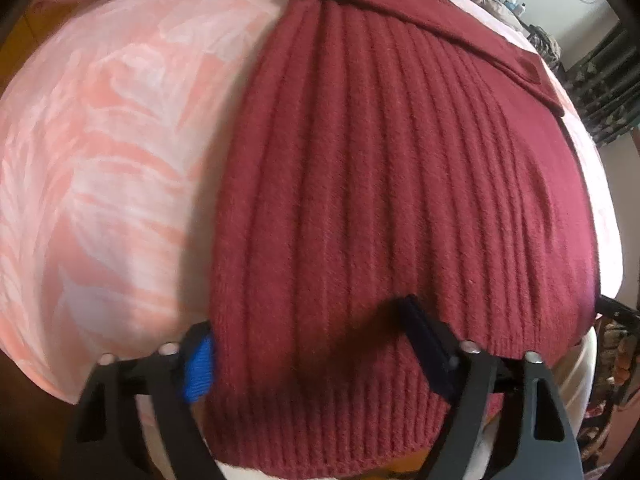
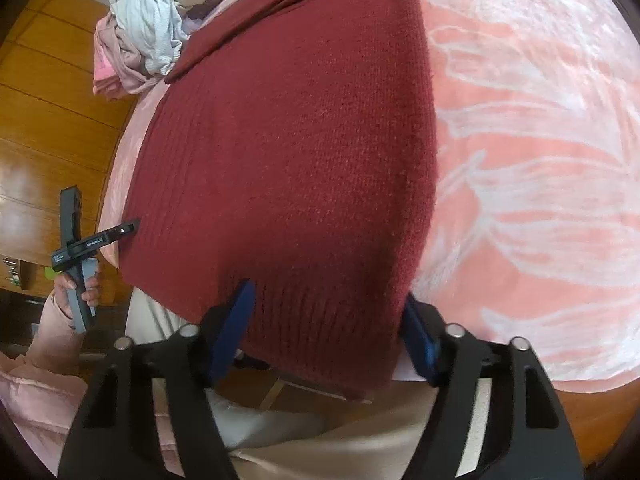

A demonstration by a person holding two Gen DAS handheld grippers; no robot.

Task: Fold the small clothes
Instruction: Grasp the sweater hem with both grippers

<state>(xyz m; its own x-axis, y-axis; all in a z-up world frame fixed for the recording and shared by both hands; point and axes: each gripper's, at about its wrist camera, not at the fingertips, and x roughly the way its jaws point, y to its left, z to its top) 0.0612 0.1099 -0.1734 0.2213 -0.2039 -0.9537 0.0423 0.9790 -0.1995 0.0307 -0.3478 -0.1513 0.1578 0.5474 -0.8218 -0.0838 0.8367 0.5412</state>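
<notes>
A dark red ribbed knit sweater (image 1: 380, 200) is spread flat at the near edge of the pink leaf-patterned bedspread (image 1: 112, 168), its hem bracketed, unpinched, by the part-open left gripper (image 1: 308, 344) and right gripper (image 2: 328, 320).

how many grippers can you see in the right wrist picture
2. The right gripper sits at the bottom, straddling the red sweater hem; the left gripper is at the left edge, held by a hand.

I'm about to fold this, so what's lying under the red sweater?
The red sweater lies on a pink patterned bedspread, its hem overhanging the bed edge. Whatever sits directly beneath its middle is covered.
</notes>
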